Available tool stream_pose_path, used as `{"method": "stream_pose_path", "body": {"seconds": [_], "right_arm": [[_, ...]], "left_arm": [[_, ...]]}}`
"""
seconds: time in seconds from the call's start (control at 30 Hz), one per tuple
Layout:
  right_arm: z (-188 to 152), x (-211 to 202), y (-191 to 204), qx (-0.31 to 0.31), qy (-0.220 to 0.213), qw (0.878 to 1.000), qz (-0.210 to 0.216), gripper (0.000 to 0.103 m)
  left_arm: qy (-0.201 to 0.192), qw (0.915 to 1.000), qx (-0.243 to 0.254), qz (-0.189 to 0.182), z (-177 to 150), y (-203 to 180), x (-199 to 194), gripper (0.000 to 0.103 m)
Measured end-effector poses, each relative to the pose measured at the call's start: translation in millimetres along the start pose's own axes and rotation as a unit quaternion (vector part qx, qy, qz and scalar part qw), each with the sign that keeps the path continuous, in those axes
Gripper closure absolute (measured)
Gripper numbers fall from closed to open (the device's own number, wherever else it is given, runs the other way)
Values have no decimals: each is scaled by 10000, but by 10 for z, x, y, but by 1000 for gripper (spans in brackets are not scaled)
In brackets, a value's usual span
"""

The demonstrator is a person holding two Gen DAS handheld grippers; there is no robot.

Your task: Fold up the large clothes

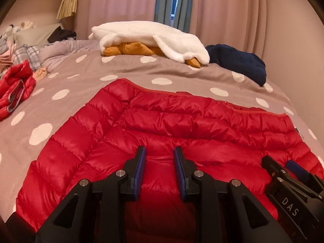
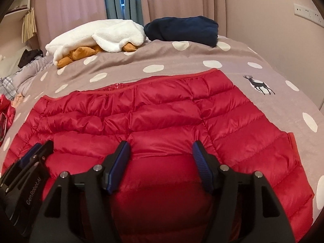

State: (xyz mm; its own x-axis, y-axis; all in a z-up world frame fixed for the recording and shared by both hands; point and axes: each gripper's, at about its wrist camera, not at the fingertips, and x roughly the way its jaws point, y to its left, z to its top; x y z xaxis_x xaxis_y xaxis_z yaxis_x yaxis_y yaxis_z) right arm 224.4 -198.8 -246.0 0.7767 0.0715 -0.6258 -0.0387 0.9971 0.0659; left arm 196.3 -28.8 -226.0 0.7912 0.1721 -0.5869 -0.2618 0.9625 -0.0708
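A red quilted puffer jacket [image 1: 182, 121] [image 2: 162, 111] lies flat on the grey bed cover with white dots [image 1: 81, 77] [image 2: 141, 60], its zipped edge on the far side. My left gripper [image 1: 160, 150] [image 2: 43, 144] hovers over the near left part of the jacket. Its blue pads stand a narrow gap apart and do not press on the fabric seen between them. My right gripper [image 2: 161, 144] [image 1: 280, 163] is just to its right over the near middle of the jacket. It is open wide and holds nothing.
At the far side of the bed lie a white fleece [image 1: 145, 32] [image 2: 97, 36] over a mustard garment [image 1: 129, 49] and a folded navy garment [image 1: 239, 60] [image 2: 182, 30]. Another red jacket [image 1: 16, 93] and mixed clothes sit at the left. Curtains hang behind.
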Motion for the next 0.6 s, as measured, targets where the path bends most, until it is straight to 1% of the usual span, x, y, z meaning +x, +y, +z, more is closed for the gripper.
{"method": "stream_pose_path", "body": {"seconds": [0.13,0.6], "right_arm": [[-12,-6,24,-68,-12,9999,-98,35],[-26,-22,49,-128,-96,9997,-210,32]], "left_arm": [[-2,10000,40,46,-4,-16,-6,76],[22,10000,18,54,5,-13,15,72]]}}
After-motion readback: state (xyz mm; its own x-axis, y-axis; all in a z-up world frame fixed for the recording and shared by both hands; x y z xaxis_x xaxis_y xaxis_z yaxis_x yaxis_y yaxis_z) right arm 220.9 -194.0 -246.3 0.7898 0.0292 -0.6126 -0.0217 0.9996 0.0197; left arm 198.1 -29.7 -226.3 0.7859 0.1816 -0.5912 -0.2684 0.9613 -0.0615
